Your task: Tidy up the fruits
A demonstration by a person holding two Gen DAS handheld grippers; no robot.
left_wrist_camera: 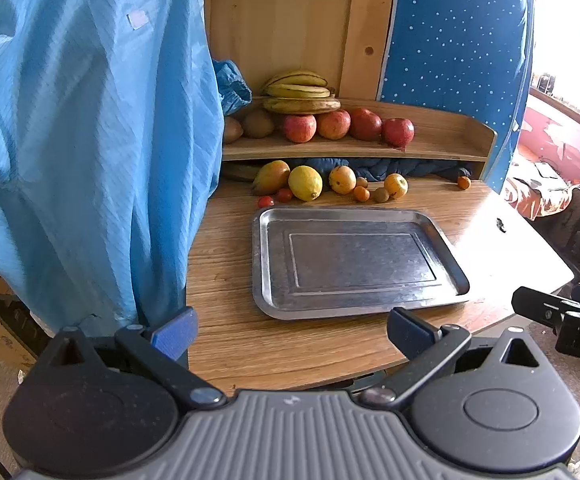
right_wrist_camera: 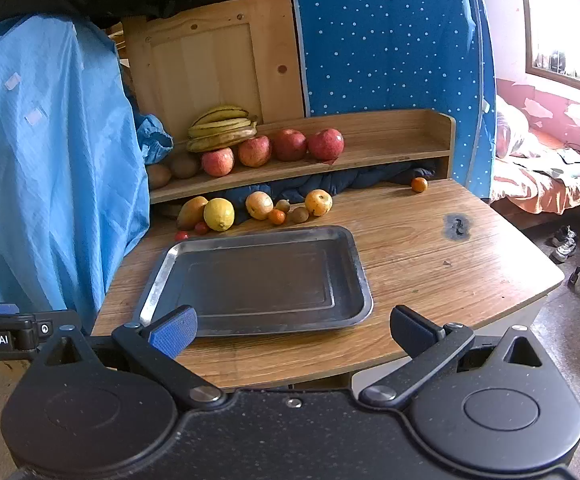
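An empty metal tray [left_wrist_camera: 274, 272] [right_wrist_camera: 353, 264] lies on the wooden table. Behind it sit a mango [left_wrist_camera: 270, 176] [right_wrist_camera: 192, 212], a lemon [left_wrist_camera: 305, 183] [right_wrist_camera: 218, 214], two oranges [left_wrist_camera: 342, 179] [right_wrist_camera: 318, 202], small tomatoes [left_wrist_camera: 266, 201] and other small fruits. On the shelf [left_wrist_camera: 441, 148] above rest bananas [left_wrist_camera: 299, 92] [right_wrist_camera: 222, 126], several apples [left_wrist_camera: 299, 128] [right_wrist_camera: 290, 144] and kiwis [left_wrist_camera: 258, 123]. My left gripper [left_wrist_camera: 291, 330] hangs open over the table's near edge, nothing between its fingers. My right gripper [right_wrist_camera: 293, 328] is open too, in front of the tray.
A blue garment [left_wrist_camera: 90, 140] [right_wrist_camera: 50, 160] hangs at the table's left side. A blue dotted panel [left_wrist_camera: 453, 28] stands behind the shelf. A lone small orange fruit [right_wrist_camera: 419, 184] lies at the back right, and a dark burn mark [right_wrist_camera: 457, 226] marks the tabletop. A bed [right_wrist_camera: 541, 184] lies to the right.
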